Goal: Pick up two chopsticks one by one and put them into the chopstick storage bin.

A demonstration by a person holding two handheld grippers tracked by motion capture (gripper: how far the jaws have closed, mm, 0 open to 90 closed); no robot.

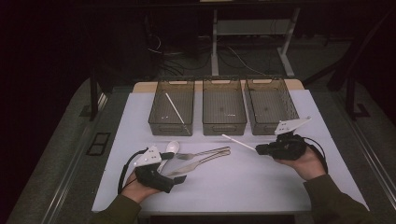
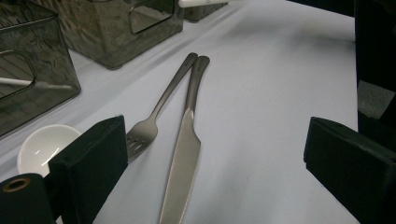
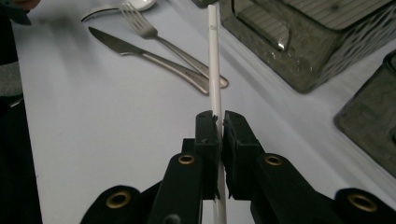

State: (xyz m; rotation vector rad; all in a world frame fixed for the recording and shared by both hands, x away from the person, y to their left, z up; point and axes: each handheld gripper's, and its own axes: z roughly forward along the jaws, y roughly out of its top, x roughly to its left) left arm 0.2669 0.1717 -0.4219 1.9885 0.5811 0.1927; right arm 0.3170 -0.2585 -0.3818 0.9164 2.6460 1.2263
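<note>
Between right gripper [image 3: 218, 122] jaws: white stick [image 3: 214, 60] pinched; left gripper [image 2: 215, 154] jaws spread above knife [image 2: 183, 163].

We see the right claw [image 1: 259, 149] clamping a white stick [image 1: 238, 142] near the bench's [image 1: 233, 186] right edge; the left claw [image 1: 180, 179] rests near the front-left corner, beside cutlery [image 1: 203, 156].

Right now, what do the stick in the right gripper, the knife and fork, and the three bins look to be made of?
White stick: matte and thin, likely plastic or paper, unsure which; it is clamped in the right gripper.
Knife and fork: brushed grey metal with a soft sheen, probably stainless steel.
Bins: smoky see-through walls with glints, apparently tinted hard plastic.
</note>
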